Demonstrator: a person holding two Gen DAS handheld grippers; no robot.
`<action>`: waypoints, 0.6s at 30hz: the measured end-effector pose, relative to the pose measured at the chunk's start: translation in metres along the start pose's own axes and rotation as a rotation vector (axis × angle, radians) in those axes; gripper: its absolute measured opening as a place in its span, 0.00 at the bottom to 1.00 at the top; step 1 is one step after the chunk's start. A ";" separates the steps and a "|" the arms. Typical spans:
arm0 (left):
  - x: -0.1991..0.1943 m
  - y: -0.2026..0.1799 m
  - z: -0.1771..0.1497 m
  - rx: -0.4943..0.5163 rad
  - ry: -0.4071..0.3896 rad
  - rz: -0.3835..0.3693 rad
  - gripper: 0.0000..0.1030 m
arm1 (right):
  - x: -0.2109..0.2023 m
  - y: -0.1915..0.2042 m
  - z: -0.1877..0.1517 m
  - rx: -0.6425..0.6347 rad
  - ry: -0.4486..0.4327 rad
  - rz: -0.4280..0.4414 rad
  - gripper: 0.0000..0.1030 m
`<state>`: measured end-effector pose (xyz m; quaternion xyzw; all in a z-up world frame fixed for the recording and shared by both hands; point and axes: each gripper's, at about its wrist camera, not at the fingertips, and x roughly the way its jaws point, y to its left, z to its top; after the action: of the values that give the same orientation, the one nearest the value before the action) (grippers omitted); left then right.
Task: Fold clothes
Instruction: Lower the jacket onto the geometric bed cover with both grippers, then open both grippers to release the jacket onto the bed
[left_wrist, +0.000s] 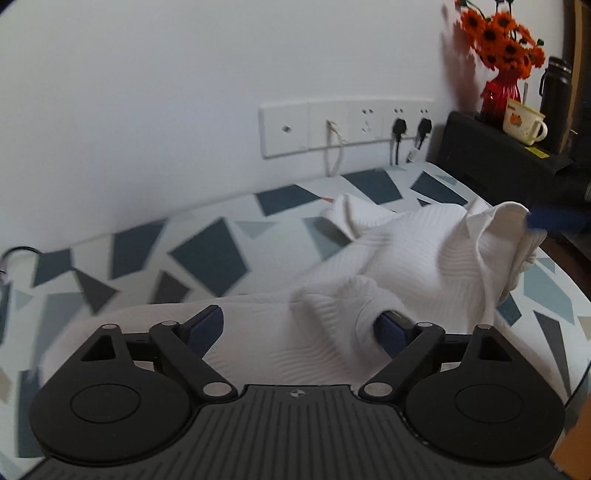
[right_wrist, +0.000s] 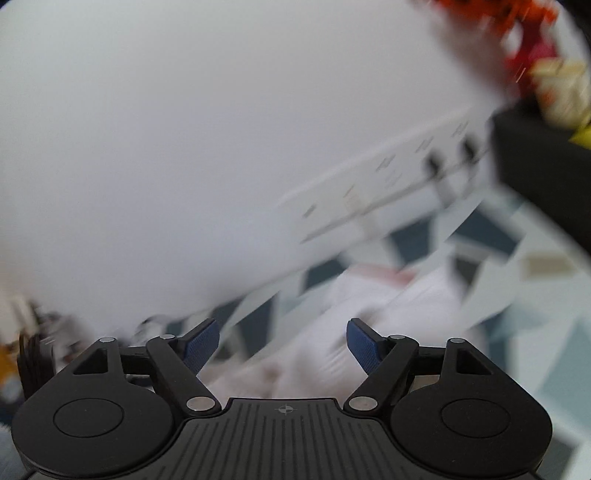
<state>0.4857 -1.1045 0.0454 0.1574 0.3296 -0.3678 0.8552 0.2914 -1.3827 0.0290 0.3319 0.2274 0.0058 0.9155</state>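
A white ribbed garment (left_wrist: 413, 254) lies crumpled on a table with a grey-blue geometric cloth (left_wrist: 207, 254). My left gripper (left_wrist: 299, 325) is open just above the garment; a fold of fabric drapes over its right fingertip (left_wrist: 388, 328). At the right edge the right gripper's blue fingers (left_wrist: 554, 219) touch a raised corner of the garment; whether they pinch it I cannot tell. In the right wrist view, heavily blurred, my right gripper (right_wrist: 282, 343) is open with nothing between its pads, and the white garment (right_wrist: 369, 314) lies below and ahead.
A white wall with a socket strip (left_wrist: 343, 125) and plugged cables stands behind the table. A black box (left_wrist: 495, 158) at the right carries a red vase of orange flowers (left_wrist: 498, 55), a cream mug (left_wrist: 522, 122) and a dark bottle (left_wrist: 554, 96).
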 end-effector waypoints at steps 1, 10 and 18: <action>-0.007 0.012 -0.002 -0.006 -0.003 0.005 0.89 | 0.009 0.002 -0.007 0.018 0.037 0.029 0.70; -0.036 0.096 -0.042 -0.123 0.032 -0.022 0.92 | 0.051 0.050 -0.053 0.027 0.195 0.096 0.64; -0.022 0.128 -0.055 -0.076 -0.007 -0.066 0.92 | 0.077 0.090 -0.069 0.008 0.253 0.079 0.64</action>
<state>0.5435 -0.9782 0.0236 0.1126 0.3452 -0.3836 0.8491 0.3440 -1.2583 0.0060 0.3411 0.3278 0.0829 0.8771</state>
